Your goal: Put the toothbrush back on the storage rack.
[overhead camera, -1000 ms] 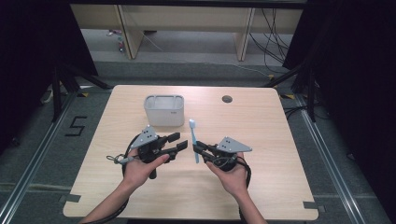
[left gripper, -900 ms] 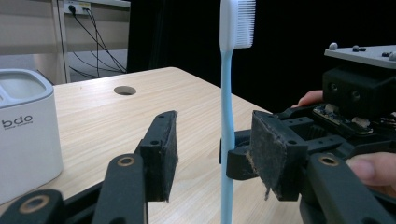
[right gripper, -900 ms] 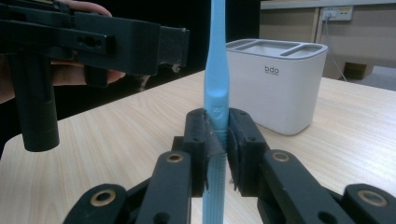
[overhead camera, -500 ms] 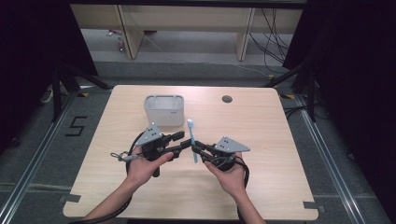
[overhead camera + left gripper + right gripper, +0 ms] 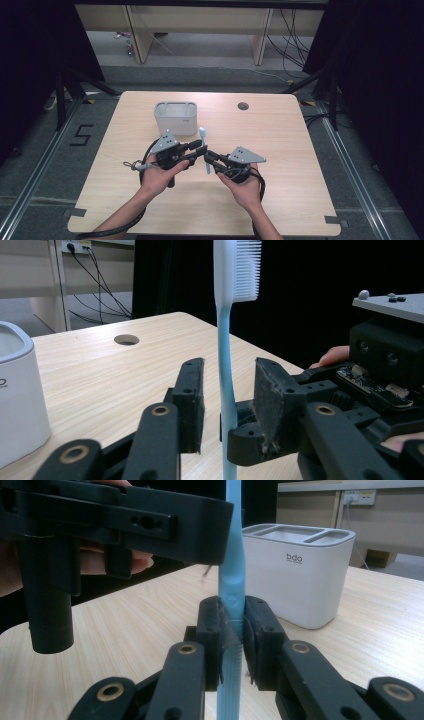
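Observation:
A light blue toothbrush (image 5: 204, 150) with a white bristle head stands upright over the middle of the table. My right gripper (image 5: 209, 156) is shut on its lower handle (image 5: 233, 587), with both pads pressed against it. My left gripper (image 5: 198, 146) reaches in from the left. Its jaws have just been closing and now stand on either side of the handle (image 5: 226, 355), with a small gap on each side. In the left gripper view the bristles (image 5: 247, 267) face right. The right gripper's body (image 5: 385, 365) sits close behind the handle.
A white toothbrush holder (image 5: 175, 117) with slots in its top stands just behind the grippers, also seen as a white holder (image 5: 296, 575) in the right gripper view. A round cable hole (image 5: 243, 106) lies at the back of the wooden table (image 5: 295, 165).
The left gripper has edged toward the toothbrush and its jaws have narrowed around the handle. The right gripper and the toothbrush have stayed put.

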Available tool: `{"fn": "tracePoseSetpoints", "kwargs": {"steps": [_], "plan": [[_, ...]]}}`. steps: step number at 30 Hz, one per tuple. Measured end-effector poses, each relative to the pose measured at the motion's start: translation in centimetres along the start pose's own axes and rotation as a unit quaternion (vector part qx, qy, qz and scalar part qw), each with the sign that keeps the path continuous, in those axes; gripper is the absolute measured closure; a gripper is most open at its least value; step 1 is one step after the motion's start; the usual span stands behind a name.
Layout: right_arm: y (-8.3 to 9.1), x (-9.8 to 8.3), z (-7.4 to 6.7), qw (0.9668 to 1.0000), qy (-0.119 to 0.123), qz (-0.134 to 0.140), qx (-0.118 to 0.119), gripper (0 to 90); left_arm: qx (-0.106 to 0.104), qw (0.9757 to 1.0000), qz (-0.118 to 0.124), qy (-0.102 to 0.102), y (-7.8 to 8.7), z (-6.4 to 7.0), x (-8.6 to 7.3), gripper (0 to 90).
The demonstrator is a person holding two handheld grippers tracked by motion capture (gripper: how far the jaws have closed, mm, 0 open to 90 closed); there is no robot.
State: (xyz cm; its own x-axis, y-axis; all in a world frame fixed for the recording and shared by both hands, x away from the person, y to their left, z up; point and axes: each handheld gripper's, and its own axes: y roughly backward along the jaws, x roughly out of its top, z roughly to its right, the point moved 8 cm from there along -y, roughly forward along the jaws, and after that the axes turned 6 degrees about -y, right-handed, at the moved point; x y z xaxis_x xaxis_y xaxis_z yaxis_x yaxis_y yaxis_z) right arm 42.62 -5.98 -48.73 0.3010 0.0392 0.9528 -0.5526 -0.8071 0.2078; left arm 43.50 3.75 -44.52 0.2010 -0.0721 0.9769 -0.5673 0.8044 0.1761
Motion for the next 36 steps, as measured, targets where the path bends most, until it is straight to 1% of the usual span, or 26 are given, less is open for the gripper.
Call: {"fn": "tracePoseSetpoints", "kwargs": {"steps": [2, 3, 4, 5, 9, 10, 11, 16, 18, 19, 20, 21, 22, 23, 25, 26, 27, 28, 29, 30, 31, 32, 33, 34, 35, 36], "plan": [[-0.01, -0.02, 0.02, 1.0, 0.002, -0.002, -0.001, 78.8, 0.0, 1.0, 0.0, 0.001, -0.1, 0.0, 0.01, 68.2], [-0.04, -0.08, -0.1, 1.0, -0.005, -0.003, 0.001, 78.8, -0.001, 1.0, -0.001, 0.0, -0.16, 0.0, 0.0, 69.3], [-0.04, -0.02, -0.01, 1.0, 0.001, 0.0, -0.003, 78.8, -0.002, 1.0, -0.001, 0.0, -0.22, 0.01, -0.02, 70.3], [-0.09, -0.05, -0.11, 1.0, -0.005, -0.001, -0.001, 78.8, -0.002, 1.0, -0.001, 0.0, -0.28, 0.0, -0.03, 71.3], [-0.18, -0.06, -0.12, 1.0, 0.006, -0.003, -0.004, 78.8, -0.001, 1.0, -0.002, -0.001, -0.44, -0.02, 0.0, 74.9], [-0.22, -0.12, -0.22, 1.0, 0.001, -0.005, -0.004, 78.8, 0.0, 1.0, -0.003, -0.002, -0.46, -0.03, -0.01, 76.0], [-0.14, -0.18, -0.17, 0.9999, 0.006, -0.012, -0.01, 78.8, 0.0, 1.0, -0.003, -0.003, -0.49, -0.03, -0.03, 77.2], [-0.31, -0.16, -0.24, 0.9999, 0.009, -0.007, -0.009, 78.8, 0.001, 0.9999, -0.005, -0.01, -0.48, -0.11, -0.13, 83.4], [-0.27, -0.14, -0.12, 0.9997, 0.016, -0.006, -0.018, 78.8, 0.002, 0.9999, -0.004, -0.014, -0.5, 0.0, -0.11, 84.5], [-0.42, -0.17, -0.32, 0.9999, 0.01, -0.006, -0.009, 78.7, 0.003, 0.9998, -0.004, -0.019, -0.5, 0.02, -0.09, 84.9], [-0.45, -0.09, -0.21, 0.9997, 0.021, -0.003, -0.013, 78.7, 0.001, 0.9998, -0.001, -0.02, -0.54, 0.06, -0.05, 85.1], [-0.45, -0.05, -0.17, 0.9996, 0.023, -0.003, -0.017, 78.6, 0.004, 0.9997, -0.005, -0.024, -0.46, 0.04, -0.05, 85.2], [-0.44, 0.03, -0.06, 0.9993, 0.031, -0.003, -0.022, 78.5, 0.005, 0.9997, -0.003, -0.025, -0.45, 0.03, 0.02, 85.3], [-0.54, -0.01, -0.3, 0.9997, 0.021, -0.004, -0.013, 78.1, 0.006, 0.9996, -0.003, -0.027, -0.42, 0.02, 0.06, 85.4], [-0.48, 0.03, -0.39, 0.9996, 0.017, -0.01, -0.018, 73.3, 0.007, 0.9996, -0.002, -0.029, -0.35, 0.0, 0.16, 85.5], [-0.53, 0.11, -0.33, 0.9995, 0.023, -0.009, -0.017, 71.3, 0.007, 0.9995, -0.001, -0.031, -0.31, -0.03, 0.22, 85.5], [-0.47, 0.15, -0.18, 0.9992, 0.031, -0.012, -0.024, 68.1, 0.008, 0.9993, -0.002, -0.035, -0.24, -0.12, 0.24, 85.5], [-0.48, 0.12, -0.2, 0.9992, 0.029, -0.014, -0.025, 65.0, 0.011, 0.9993, 0.0, -0.035, -0.2, -0.16, 0.3, 85.5], [-0.43, 0.26, 0.03, 0.9986, 0.044, -0.007, -0.029, 62.1, 0.011, 0.9992, 0.0, -0.038, -0.15, -0.23, 0.3, 85.5], [-0.42, 0.04, -0.27, 0.9994, 0.021, -0.013, -0.023, 60.5, 0.013, 0.9991, -0.002, -0.041, -0.07, -0.3, 0.31, 85.5], [-0.32, 0.03, -0.16, 0.9991, 0.028, -0.014, -0.029, 58.1, 0.015, 0.999, -0.001, -0.042, -0.02, -0.36, 0.32, 85.5], [-0.31, -0.1, -0.23, 0.9991, 0.025, -0.018, -0.028, 56.4, 0.016, 0.9989, 0.0, -0.043, 0.03, -0.43, 0.36, 85.5], [-0.31, -0.18, -0.22, 0.999, 0.029, -0.02, -0.027, 55.0, 0.017, 0.9989, 0.0, -0.045, 0.09, -0.51, 0.38, 85.5], [-0.18, -0.42, -0.29, 0.9989, 0.017, -0.028, -0.033, 53.7, 0.019, 0.9988, 0.001, -0.045, 0.16, -0.58, 0.42, 85.5], [-0.09, -0.42, 0.03, 0.9981, 0.038, -0.03, -0.038, 52.8, 0.02, 0.9988, 0.001, -0.045, 0.23, -0.64, 0.45, 85.5], [-0.03, -0.54, -0.04, 0.9982, 0.033, -0.033, -0.036, 52.5, 0.022, 0.9987, 0.004, -0.045, 0.28, -0.71, 0.53, 85.5]]}}
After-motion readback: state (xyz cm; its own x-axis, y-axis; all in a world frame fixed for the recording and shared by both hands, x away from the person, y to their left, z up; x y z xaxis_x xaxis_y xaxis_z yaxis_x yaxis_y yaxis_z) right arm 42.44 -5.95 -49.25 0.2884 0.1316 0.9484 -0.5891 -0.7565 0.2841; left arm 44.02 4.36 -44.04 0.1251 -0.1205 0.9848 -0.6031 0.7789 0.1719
